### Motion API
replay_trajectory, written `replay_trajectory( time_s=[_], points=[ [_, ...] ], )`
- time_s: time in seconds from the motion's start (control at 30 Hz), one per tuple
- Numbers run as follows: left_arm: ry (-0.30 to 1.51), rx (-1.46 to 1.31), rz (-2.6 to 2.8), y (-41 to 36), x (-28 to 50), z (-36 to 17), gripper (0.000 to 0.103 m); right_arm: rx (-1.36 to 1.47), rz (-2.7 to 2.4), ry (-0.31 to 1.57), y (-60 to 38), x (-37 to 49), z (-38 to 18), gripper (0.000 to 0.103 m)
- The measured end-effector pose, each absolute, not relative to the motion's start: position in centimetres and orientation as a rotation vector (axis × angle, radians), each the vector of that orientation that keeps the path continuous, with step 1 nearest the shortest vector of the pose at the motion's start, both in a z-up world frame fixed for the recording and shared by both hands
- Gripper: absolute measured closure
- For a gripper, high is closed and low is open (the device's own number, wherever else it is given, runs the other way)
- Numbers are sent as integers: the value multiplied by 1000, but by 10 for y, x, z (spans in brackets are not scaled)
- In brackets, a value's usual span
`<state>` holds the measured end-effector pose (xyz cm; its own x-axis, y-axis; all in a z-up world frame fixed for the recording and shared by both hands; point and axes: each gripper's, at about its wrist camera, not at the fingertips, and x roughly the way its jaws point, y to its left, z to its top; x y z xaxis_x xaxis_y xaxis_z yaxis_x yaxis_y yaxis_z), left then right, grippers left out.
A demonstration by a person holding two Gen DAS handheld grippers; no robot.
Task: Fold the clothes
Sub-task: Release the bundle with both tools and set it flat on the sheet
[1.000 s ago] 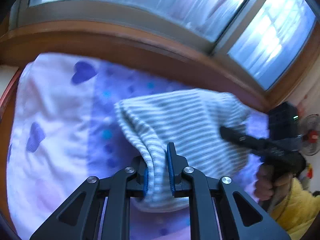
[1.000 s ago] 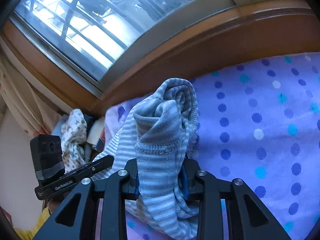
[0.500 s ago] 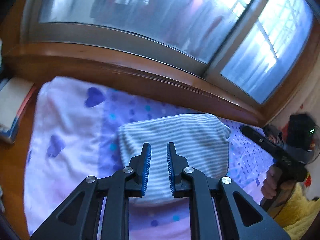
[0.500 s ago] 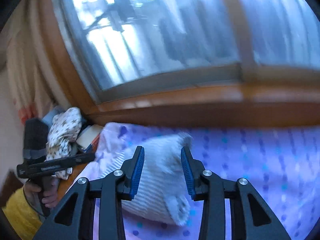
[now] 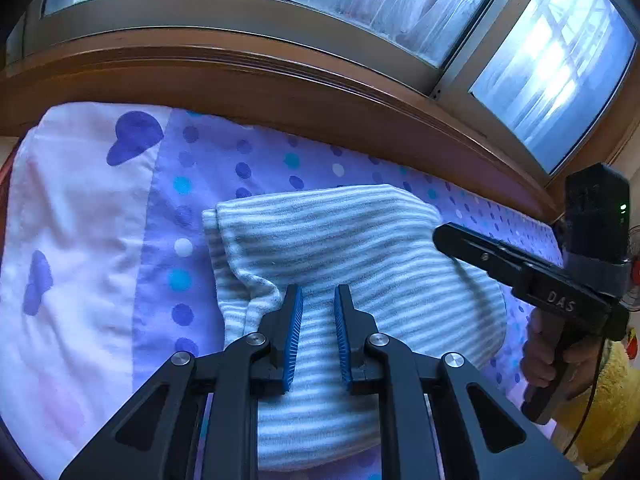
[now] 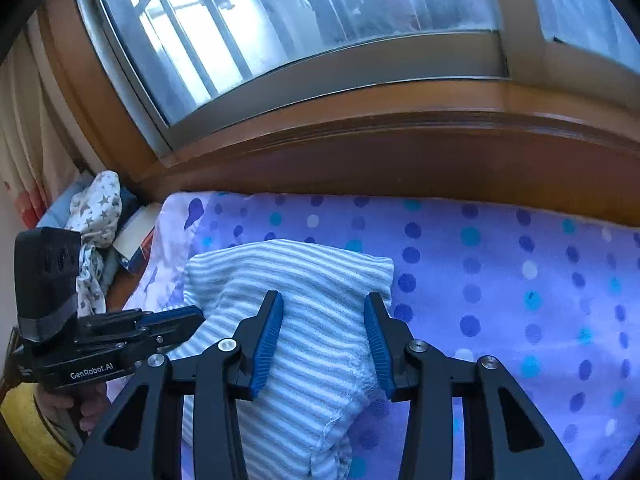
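striped cotton, the garment (image 5: 360,248) lies doubled over mid-frame on the dotted bed sheet (image 6: 520,280). left gripper (image 5: 318,320) jaws slightly parted, right gripper (image 6: 324,332) jaws wide, both gripping nothing. smoothing the bulge before another fold looks wise.

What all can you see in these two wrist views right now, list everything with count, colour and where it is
Striped garment: one, white and grey-blue, folded, lying on the bedsheet.
Bedsheet: one, lilac with blue, teal and white dots, pale heart-print band at its left end, under the garment.
Window: silver frame, behind the wooden ledge.
Wooden ledge: one, brown, along the far edge of the bed.
Star-print cloth: one, white with grey stars, bunched at far left by the ledge.
Left gripper: one, black with blue fingers, slightly open, over the garment's near edge.
Right gripper: one, black with blue fingers, open wide, above the garment.
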<state>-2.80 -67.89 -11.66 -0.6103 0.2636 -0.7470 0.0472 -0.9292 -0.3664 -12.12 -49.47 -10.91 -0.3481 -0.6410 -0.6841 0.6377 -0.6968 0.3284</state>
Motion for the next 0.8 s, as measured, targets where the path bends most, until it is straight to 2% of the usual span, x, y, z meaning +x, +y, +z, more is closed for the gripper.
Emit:
replay_trajectory(
  time_s=[0.13,0.27,0.53,0.8],
  points=[
    [-464,-1329,2703,-666,-12,-95,87,1034,-2114,53,-485,-98,-82,62],
    [-432,-1361,2704,-649,7,-89,87,1091,-2100,68,-481,-84,-97,62],
    [-392,-1392,2732,-637,15,-115,85,1195,-2074,58,-472,-62,-125,62],
    [-580,-1513,2690,-636,48,-99,85,1243,-2099,130,-461,-42,-105,60]
  ],
)
